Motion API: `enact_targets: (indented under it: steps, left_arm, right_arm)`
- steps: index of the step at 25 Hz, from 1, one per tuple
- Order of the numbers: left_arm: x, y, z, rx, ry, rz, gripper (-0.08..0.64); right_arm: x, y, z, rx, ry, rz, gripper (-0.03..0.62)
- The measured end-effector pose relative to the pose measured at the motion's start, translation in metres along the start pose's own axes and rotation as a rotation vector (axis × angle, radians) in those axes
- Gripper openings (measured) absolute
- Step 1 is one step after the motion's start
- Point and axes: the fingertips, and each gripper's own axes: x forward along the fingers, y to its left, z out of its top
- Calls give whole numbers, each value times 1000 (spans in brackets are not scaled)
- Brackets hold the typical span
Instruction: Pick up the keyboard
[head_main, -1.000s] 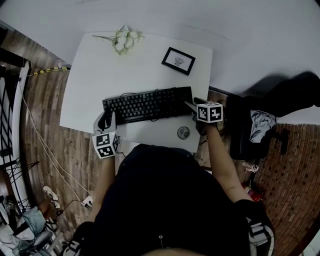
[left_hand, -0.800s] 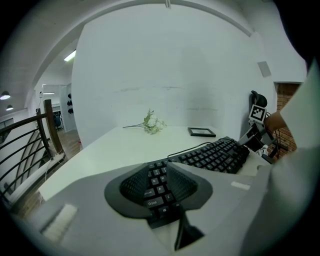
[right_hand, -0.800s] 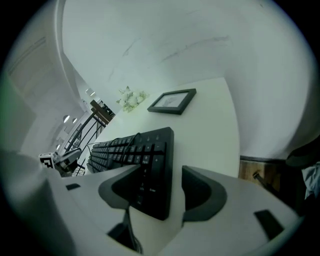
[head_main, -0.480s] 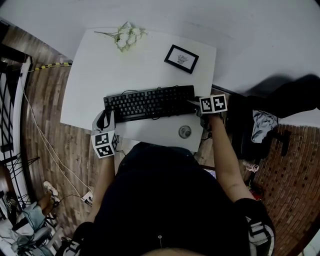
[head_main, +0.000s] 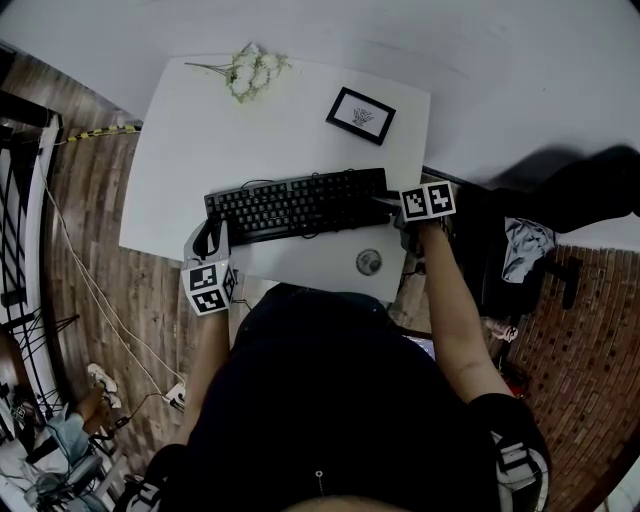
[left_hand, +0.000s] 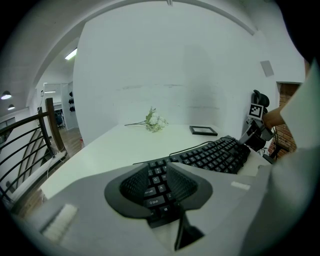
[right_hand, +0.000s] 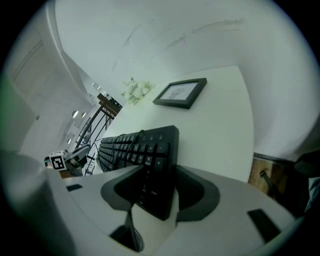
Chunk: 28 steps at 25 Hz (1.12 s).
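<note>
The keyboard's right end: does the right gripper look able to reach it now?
Probably yes: the right end of the keyboard already lies between the closing jaws of the right gripper, with nothing in the way.

Dim, greyish, flatly lit. Bent hard by fisheye, black-cornered in both gripper views. Brightened at ten o'clock by a ceiling strip light (left_hand: 71, 53) in the left gripper view. Probably soft in nearest foreground.

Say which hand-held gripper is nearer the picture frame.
Right. Right hand-held gripper: jaws closing around the keyboard end nearest the picture frame; left hand-held gripper: at the opposite end.
</note>
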Motion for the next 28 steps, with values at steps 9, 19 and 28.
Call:
enact_targets:
  steps: [9, 19, 28]
  left_arm:
    - [-3, 7, -5, -25, 9, 14, 118]
    - [0, 3, -18, -67, 55, -28, 142]
    - [8, 23, -35, -242, 183, -46, 277]
  right_arm:
    - [-7, 5, -1, 3, 30, -74, 199]
    - [-40, 39, 15, -52, -46, -156, 198]
    - [-56, 55, 27, -92, -91, -186, 199]
